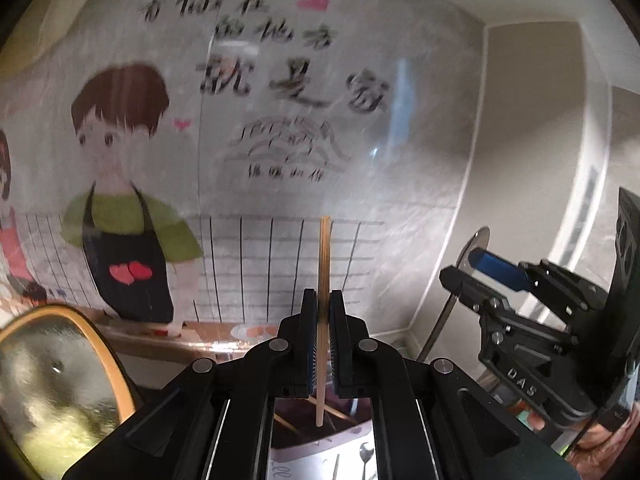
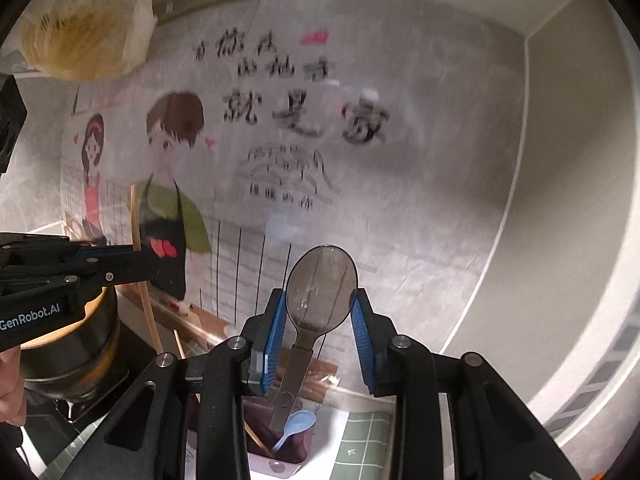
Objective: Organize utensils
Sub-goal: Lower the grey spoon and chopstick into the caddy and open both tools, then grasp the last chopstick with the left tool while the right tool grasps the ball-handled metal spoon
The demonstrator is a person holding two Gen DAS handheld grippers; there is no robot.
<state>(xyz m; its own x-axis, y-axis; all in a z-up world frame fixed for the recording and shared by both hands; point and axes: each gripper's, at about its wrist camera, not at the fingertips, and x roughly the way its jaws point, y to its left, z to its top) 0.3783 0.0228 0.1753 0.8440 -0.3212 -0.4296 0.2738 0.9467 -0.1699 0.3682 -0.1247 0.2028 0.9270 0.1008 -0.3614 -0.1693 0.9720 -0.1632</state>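
Holding a chopstick and a spoon above the utensil holder

Gripping a single wooden chopstick (image 1: pixel 323 280) upright in the left gripper (image 1: pixel 323 312), jaws pinched narrow onto it at centre frame, its top end rising over the tiled drawing on the wall sticker (image 1: pixel 280 100) and its lower end hanging above the utensil holder (image 1: pixel 320 440) at the bottom edge. Clamping a metal spoon (image 2: pixel 320 284) in the right gripper (image 2: pixel 320 312), blue pads pressed on either rim of the bowl, bowl up, handle pointing down toward the holder. Showing in the right wrist view, lower centre, a light blue spoon (image 2: pixel 294 428) and more chopsticks inside that holder. Catching a pot (image 2: pixel 76 344) at the left edge, behind the left gripper. Blurring across both views.
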